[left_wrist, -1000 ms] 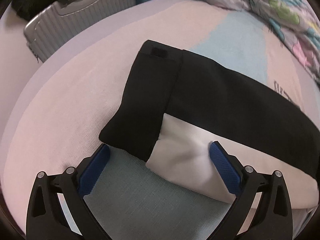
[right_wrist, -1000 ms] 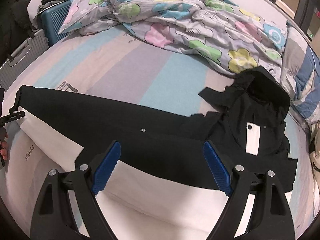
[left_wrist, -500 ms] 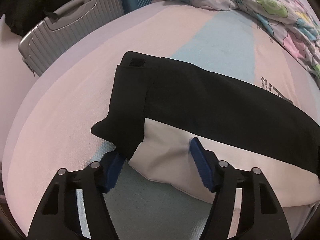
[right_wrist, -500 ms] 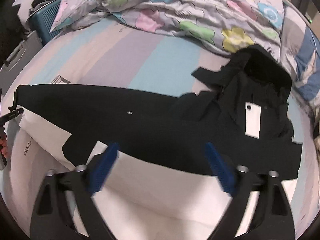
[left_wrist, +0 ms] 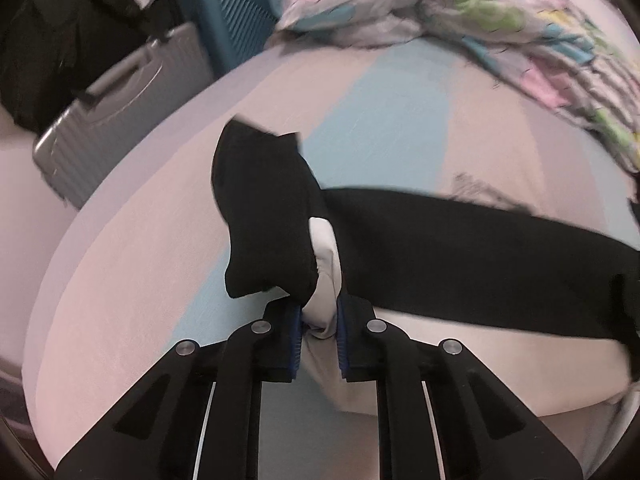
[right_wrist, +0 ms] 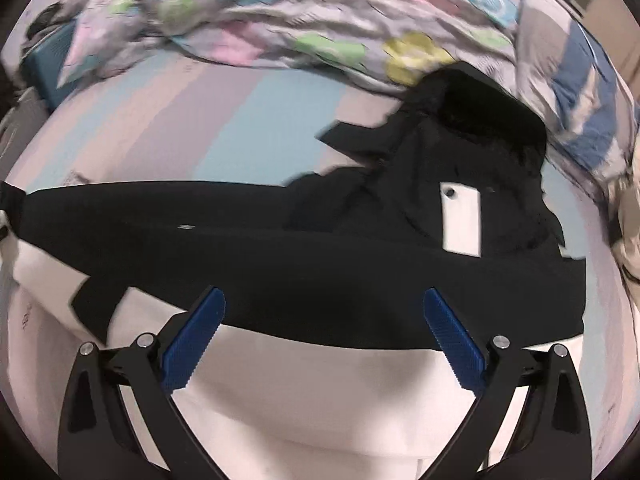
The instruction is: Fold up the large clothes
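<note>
A large black-and-white jacket [right_wrist: 320, 272] is spread lengthwise across the striped bed [left_wrist: 380, 128], its hood end lying toward the flowered duvet [right_wrist: 280, 12] and its hem end toward the bed's edge beside a grey suitcase [left_wrist: 120, 96]. The left gripper [left_wrist: 318, 340] is closing on the hem corner: bunched white fabric is pinched between the blue pads [left_wrist: 295, 340], and a black flap of the garment is draped over them, lifted off the sheet. The right gripper [right_wrist: 320, 344] is held over the middle of the jacket with its jaws spread wide, nothing between them — the black band and white panel lie flat below.

The step in hand is judged to be the pick-up for a first fold: one corner has been taken, the matching hold has not yet been made. The next move would call for the right jaws to be lowered onto the near edge and clenched on both layers, so that the hem can be carried over evenly — an uneven lift would likely twist the panel. Blur in both views limits what can be said of finer detail.
</note>
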Available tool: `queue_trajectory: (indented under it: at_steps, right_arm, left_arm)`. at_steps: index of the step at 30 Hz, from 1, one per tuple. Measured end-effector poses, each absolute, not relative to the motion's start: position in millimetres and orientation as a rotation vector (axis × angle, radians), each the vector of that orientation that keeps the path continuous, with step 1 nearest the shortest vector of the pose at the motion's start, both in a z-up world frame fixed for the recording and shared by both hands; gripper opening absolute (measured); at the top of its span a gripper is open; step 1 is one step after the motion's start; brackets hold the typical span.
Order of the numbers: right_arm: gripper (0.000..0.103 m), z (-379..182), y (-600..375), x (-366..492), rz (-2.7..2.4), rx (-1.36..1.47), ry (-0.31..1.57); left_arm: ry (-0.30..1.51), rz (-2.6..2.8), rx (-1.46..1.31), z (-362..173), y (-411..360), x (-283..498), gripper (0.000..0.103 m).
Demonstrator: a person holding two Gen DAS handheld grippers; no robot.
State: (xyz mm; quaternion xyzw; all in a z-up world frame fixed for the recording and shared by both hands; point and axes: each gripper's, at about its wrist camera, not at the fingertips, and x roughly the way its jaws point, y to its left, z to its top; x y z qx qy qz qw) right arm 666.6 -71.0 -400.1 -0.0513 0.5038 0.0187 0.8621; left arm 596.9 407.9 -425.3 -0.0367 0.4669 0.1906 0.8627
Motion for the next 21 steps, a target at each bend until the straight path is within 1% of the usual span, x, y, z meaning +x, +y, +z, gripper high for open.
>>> queue_trajectory:
  at_steps: [5,16,21]
  right_arm:
    - [0.096,-405.4,-104.9,674.7,0.031,0.005,1.092]
    - [0.096,-388.4,-157.0,668.8,-0.099,-0.046,1.042]
    - [0.096,-381.5,-187.7,661.4,-0.123,-0.066,1.008]
  left_arm:
    - [0.939,0.334,-0.021,-399.1,356.4,609.6,0.012]
    - [0.884,0.16,-0.013,-373.9,228.5,628.2,0.011]
    - [0.865,0.085,0.01,-362.9,152.6,635.2,0.011]
